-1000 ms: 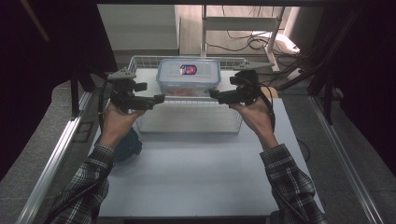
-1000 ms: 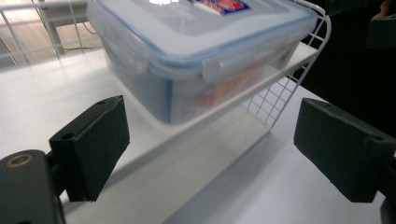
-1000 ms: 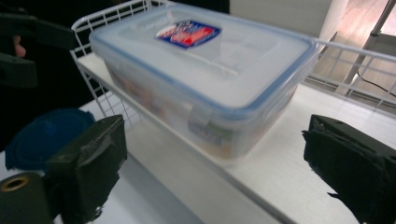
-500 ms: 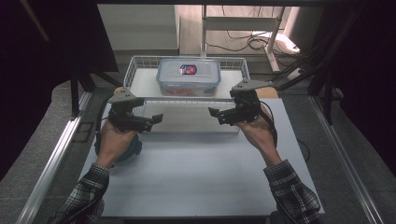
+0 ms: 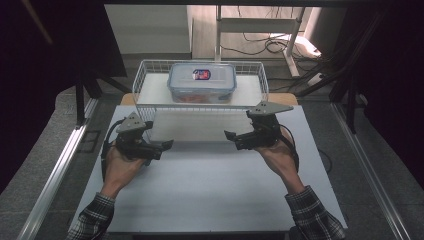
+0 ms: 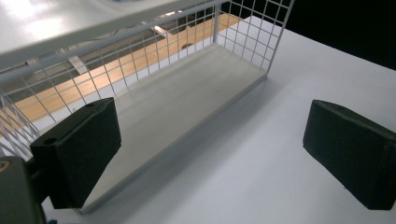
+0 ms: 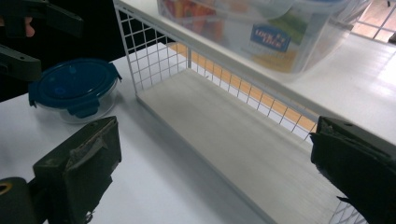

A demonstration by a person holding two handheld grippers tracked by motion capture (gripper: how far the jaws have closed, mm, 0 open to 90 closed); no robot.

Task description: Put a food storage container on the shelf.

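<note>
Both grippers, left and right, have let go of the box on the far rack and hang wide open, empty, nearer: placement looks done.

The one piece of writing stands on a blue label on the side wall of the clear plastic box that sits on the top shelf of the white wire rack, above and ahead of the right claw. It is two short lines of white letters, too blurred to make out letter by letter. From the high view the box lid carries a small red and blue sticker, its print too small to read.
</note>
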